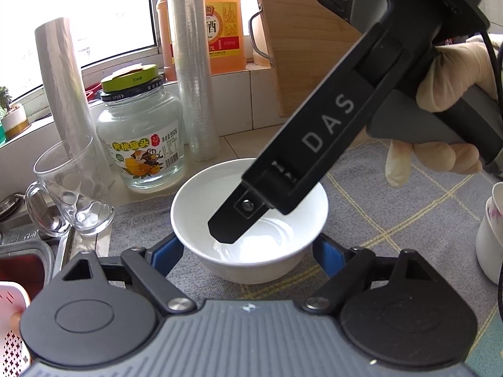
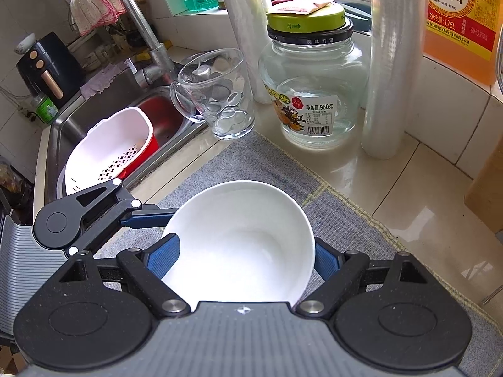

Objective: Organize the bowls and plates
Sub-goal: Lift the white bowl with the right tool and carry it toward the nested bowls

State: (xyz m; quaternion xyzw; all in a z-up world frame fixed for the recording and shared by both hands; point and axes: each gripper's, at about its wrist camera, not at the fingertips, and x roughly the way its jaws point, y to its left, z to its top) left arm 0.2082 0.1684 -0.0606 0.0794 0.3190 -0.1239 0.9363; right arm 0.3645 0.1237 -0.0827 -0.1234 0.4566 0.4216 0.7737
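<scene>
White bowl [image 2: 239,238] upright on the grey checked mat [image 2: 345,220], beside the sink [image 2: 163,116], near a glass mug [image 2: 217,94] and jar [image 2: 311,94]. Left gripper [image 1: 248,251] straddles the bowl, blue pads against its sides. Right gripper [image 2: 242,254]: one finger inside the bowl, the other outside; whether it pinches the rim, cannot tell. Gloved hand [image 1: 456,72] holds its handle.
</scene>
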